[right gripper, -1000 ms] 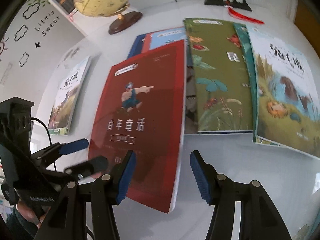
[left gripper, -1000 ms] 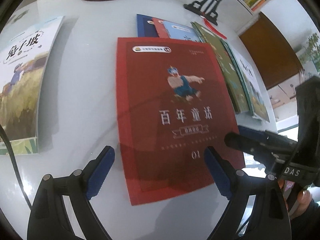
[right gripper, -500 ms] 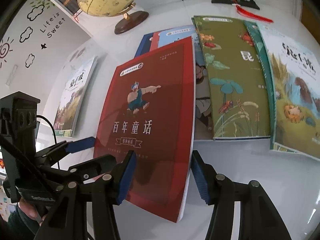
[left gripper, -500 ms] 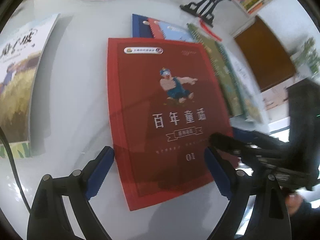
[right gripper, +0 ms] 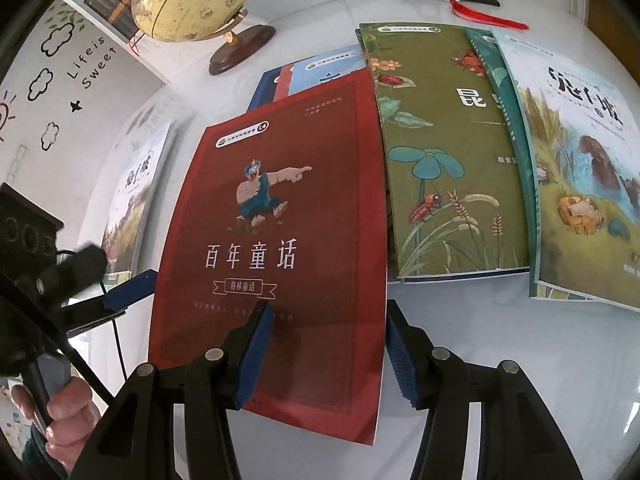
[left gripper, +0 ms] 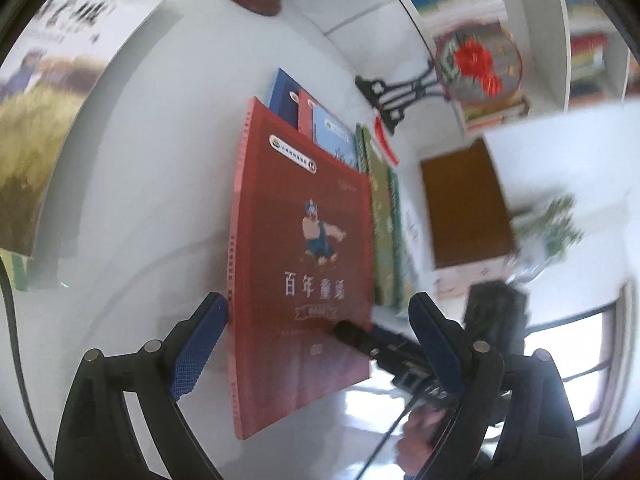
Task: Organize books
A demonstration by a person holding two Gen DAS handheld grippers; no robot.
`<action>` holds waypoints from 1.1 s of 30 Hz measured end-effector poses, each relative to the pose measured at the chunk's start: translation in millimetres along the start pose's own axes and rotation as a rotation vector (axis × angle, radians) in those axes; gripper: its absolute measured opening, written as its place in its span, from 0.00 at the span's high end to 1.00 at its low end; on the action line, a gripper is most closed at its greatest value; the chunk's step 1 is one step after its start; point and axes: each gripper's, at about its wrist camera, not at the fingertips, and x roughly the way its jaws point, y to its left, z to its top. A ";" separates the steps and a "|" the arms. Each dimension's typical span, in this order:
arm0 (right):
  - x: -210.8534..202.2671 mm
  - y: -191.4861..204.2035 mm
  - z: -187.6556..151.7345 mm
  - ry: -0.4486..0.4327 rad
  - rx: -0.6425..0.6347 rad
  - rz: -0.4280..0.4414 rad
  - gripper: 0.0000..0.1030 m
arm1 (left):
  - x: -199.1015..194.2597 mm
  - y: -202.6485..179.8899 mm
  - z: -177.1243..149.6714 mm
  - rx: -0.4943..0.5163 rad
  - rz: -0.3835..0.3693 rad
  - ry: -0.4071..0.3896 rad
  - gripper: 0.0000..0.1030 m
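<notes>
red book [right gripper: 276,240] overhangs table [right gripper: 460,320] edge | left gripper [left gripper: 316,344] wide, straddling it | right gripper [right gripper: 328,356] half-spread over its right edge; grip unclear | left view blurred

You face a white wall [right gripper: 48,92] with cloud drawings and the words "Life is Sweet". A bright window [left gripper: 568,344] and a brown cabinet [left gripper: 464,208] sit to your right.

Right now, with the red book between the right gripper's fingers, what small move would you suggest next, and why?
Probably close the right gripper on the red book. Its pads straddle the book's right near edge without clearly pressing, and the book overlaps the green book, so it needs a firm hold before moving.
</notes>
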 end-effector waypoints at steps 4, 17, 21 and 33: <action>-1.1 -1.2 -0.5 -0.001 0.011 0.013 0.47 | 0.5 11.7 0.7 -0.073 -0.049 -0.006 0.13; -16.4 8.7 -4.1 -0.043 -0.077 -0.080 0.55 | 16.1 -0.5 -2.5 -0.027 0.054 0.025 0.13; -24.1 15.7 -8.4 -0.063 -0.142 -0.110 0.63 | 5.3 -8.9 -2.7 -0.004 0.035 0.020 0.13; -36.2 36.9 -8.4 -0.099 -0.230 -0.137 0.64 | 3.8 1.4 2.4 -0.107 -0.097 0.006 0.13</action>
